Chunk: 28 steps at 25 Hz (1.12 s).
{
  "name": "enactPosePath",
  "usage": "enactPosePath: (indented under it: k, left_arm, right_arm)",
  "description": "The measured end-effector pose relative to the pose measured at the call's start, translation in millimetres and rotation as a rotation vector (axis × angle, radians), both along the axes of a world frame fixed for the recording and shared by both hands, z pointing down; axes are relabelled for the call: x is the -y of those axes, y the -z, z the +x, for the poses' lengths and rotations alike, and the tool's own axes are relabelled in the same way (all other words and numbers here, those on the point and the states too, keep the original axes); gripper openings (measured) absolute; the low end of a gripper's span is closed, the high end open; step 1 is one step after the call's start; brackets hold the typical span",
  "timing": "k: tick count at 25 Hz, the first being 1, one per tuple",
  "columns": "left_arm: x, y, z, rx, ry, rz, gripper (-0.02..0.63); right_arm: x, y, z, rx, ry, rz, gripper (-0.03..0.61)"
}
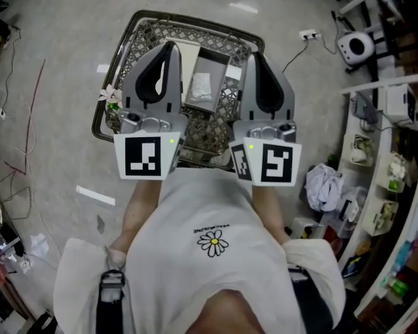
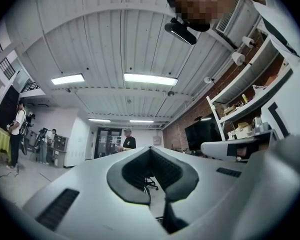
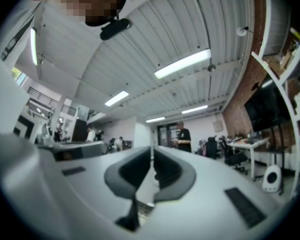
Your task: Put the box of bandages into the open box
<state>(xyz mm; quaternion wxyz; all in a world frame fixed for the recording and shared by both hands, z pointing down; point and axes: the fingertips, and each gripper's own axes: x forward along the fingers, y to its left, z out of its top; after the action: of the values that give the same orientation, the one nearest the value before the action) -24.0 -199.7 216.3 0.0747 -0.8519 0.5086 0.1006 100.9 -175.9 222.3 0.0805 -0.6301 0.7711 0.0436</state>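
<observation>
- Nearest in head view: a white shirt [image 1: 216,256] w/ a daisy print, both forearms reaching fwd from it.
- Next out, the marker cube of each tool: one at left [image 1: 145,156], one at right [image 1: 272,162].
- L tool [image 1: 168,47]: jaws together, nothing btwn them. Its own view shows the dark pads meeting at the tip [image 2: 151,149], w/ only the room beyond.
- R tool [image 1: 255,56]: the same, jaws closed and empty. The pads meet at the tip in its own view too [image 3: 151,148].
- Both tools sit side by side, apart, and appear over a woven wire basket [image 1: 125,44] on the floor [image 1: 56,82].
- The open box [image 1: 221,65] lies in that basket and shows in the gap btwn the 2 tools, touching neither.
- Inside it lies a white packet [image 1: 200,85]. I can't tell whether that's the box of bandages, and neither tool's own view shows it.
- Farther right: shelves [image 1: 386,165] w/ assorted items.
- Farthest, in the tool views: ribbed ceiling [image 2: 105,44] w/ strip lights, and a person in a dark top [image 2: 126,141] standing at the back of the room.
</observation>
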Motion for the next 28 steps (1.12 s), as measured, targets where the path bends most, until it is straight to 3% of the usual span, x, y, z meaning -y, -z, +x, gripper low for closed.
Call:
enactPosePath:
  k: [28]
  left_arm:
    - [-7, -5, 2, 0.005, 0.007, -0.007, 0.020]
  right_arm:
    - [-5, -18, 16, -0.025, -0.040, -0.052, 0.031]
